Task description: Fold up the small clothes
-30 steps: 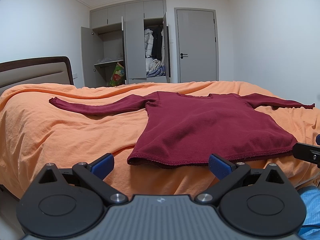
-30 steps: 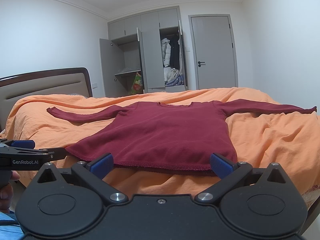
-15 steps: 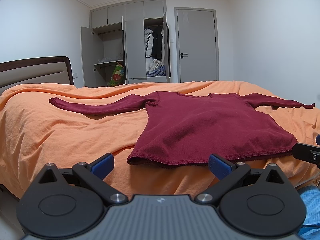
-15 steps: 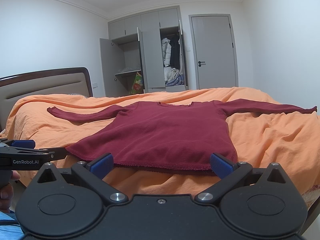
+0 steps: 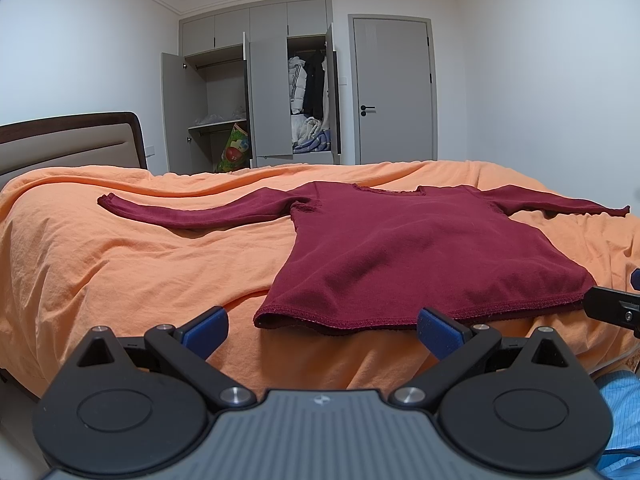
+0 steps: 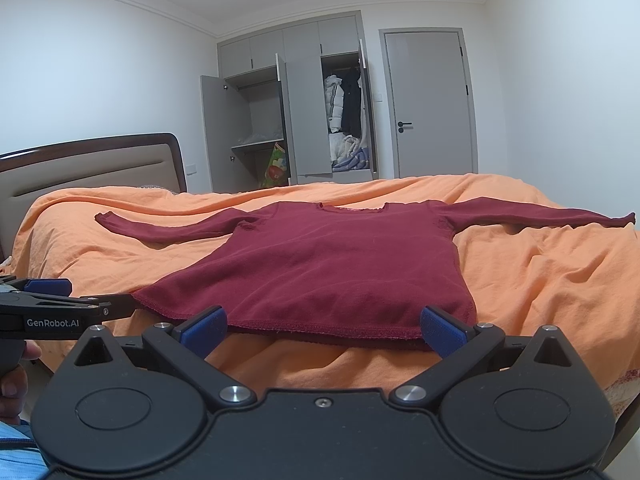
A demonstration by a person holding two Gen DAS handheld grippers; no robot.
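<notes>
Both sleeves of the maroon long-sleeved top (image 5: pixel 408 248) spread flat across the orange bedspread (image 5: pixel 120 248); its hem lies just beyond the left gripper (image 5: pixel 324 326), whose fingers stand wide apart, empty. From the right wrist, the right gripper (image 6: pixel 323 328) gapes likewise at the hem, bare bedspread flanking the top, a hand (image 6: pixel 12 384) cut off at the frame's edge, and an open wardrobe (image 6: pixel 304 120) behind.

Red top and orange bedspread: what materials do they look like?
Red top: looks like soft matte knit, probably cotton jersey; it drapes limply and has stitched hems with slightly frilled cuffs. Orange bedspread: looks like thin woven cotton, matte, with many fine creases. Fibre content cannot be confirmed from the pictures.
</notes>
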